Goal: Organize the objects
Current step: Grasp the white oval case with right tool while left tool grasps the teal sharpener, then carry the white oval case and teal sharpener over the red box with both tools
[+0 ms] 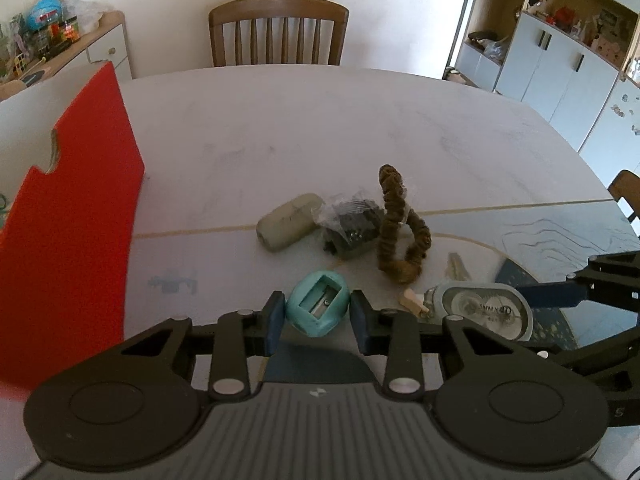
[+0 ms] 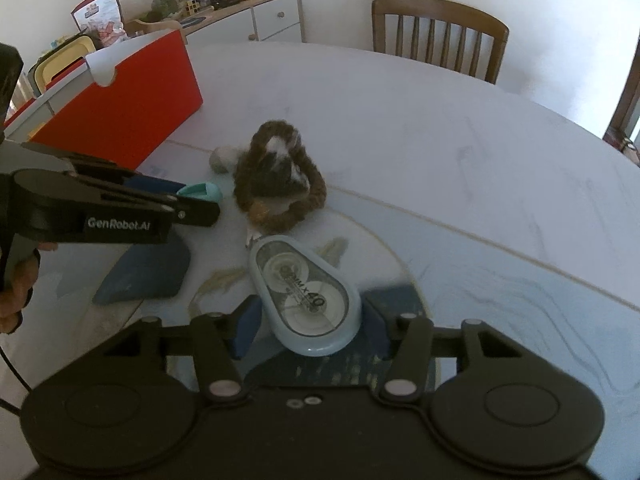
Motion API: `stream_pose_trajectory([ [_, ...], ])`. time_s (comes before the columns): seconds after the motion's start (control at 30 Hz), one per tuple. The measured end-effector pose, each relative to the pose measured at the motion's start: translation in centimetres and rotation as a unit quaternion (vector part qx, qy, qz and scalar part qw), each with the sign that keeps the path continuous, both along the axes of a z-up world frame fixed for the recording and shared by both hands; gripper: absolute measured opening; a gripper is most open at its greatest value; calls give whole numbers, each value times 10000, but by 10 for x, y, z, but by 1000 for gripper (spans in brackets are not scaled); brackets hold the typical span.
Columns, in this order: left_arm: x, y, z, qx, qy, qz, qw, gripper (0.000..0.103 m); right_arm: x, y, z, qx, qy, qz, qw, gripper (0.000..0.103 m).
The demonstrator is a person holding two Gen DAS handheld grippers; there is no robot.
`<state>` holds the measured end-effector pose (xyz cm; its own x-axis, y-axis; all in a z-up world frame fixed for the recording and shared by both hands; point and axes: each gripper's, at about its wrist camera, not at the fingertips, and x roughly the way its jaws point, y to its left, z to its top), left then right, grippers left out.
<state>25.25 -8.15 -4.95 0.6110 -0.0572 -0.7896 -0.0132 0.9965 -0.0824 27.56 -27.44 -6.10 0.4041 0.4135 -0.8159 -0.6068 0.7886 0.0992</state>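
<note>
Teal sharpener [image 1: 318, 309] clamped in left tongs [image 1: 317, 316]; corrector [image 2: 306, 300] pinched in right tongs [image 2: 306, 330]. Best lifted straight, toward red box [image 1: 72, 220] leftward.

A teal plastic pencil sharpener [image 1: 318, 309] sits by a brown fuzzy scrunchie [image 1: 400, 228]. The pale-blue correction-tape dispenser [image 2: 306, 300] is partly clear. The storage box [image 1: 76, 216] is red.
</note>
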Motion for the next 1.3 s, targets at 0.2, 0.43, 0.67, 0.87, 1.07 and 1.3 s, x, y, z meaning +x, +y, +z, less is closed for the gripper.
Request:
stream_pose_trajectory([
  [0.2, -23, 1, 6, -115, -14, 2, 9999, 34, -22, -6, 7, 29, 21, -172, 9998, 54],
  [0.43, -48, 6, 21, -246, -68, 1, 9997, 34, -48, -3, 27, 123, -125, -331, 9993, 53],
  [0.67, -72, 16, 43, -322, -209, -99, 9992, 34, -71, 2, 46, 97, -329, -491, 9982, 53],
  [0.87, -90, 33, 67, -328, -402, -183, 9985, 34, -85, 15, 72, 282, -514, -554, 9967, 53],
  [1.07, -101, 64, 92, -429, -587, -62, 9973, 34, -93, 45, 100, 470, -725, -484, 9951, 53],
  [1.3, -107, 114, 119, -343, -835, 172, 9958, 34, -93, 95, 131, 659, -988, -335, 9924, 53],
])
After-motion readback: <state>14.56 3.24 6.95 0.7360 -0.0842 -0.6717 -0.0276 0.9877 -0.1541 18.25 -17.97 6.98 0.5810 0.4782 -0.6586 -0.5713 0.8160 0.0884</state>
